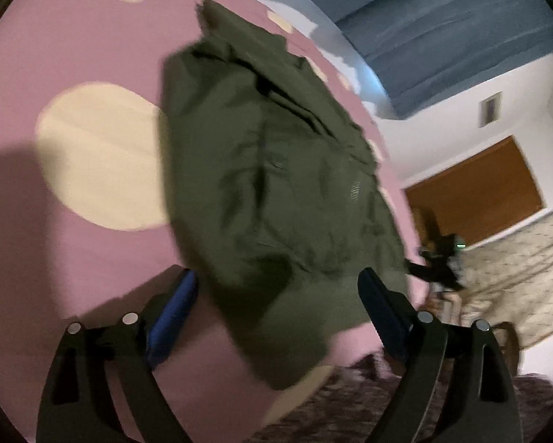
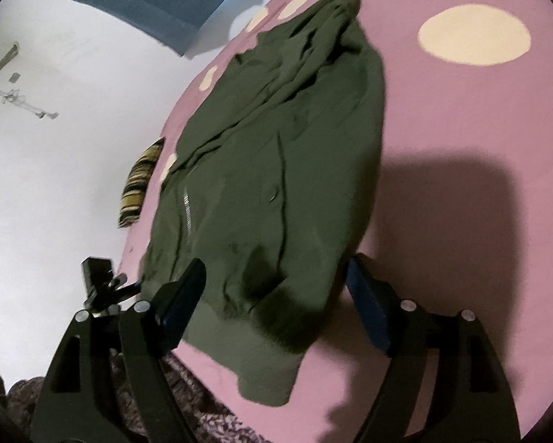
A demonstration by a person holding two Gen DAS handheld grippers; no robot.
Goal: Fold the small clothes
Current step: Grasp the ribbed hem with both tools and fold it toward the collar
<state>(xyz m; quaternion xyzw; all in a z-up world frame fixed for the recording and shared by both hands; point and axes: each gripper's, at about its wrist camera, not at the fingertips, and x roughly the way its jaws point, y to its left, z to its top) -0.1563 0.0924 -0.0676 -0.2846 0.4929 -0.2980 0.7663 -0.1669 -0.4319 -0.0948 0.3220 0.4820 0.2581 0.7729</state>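
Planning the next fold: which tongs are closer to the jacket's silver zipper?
Right, likely. The right tongs hang open with the zipper just beyond one fingertip; from the open left tongs it looks smaller, farther up the jacket.

Dim indoor light, motion blur, fisheye-bent edges, hard shadows on the bedsheet (image 2: 442, 118).

The left black two-finger claw with blue pads (image 1: 278, 288) is spread wide, its fingers apart and holding nothing. The right black two-finger claw with blue pads (image 2: 276, 277) is likewise spread wide and empty.
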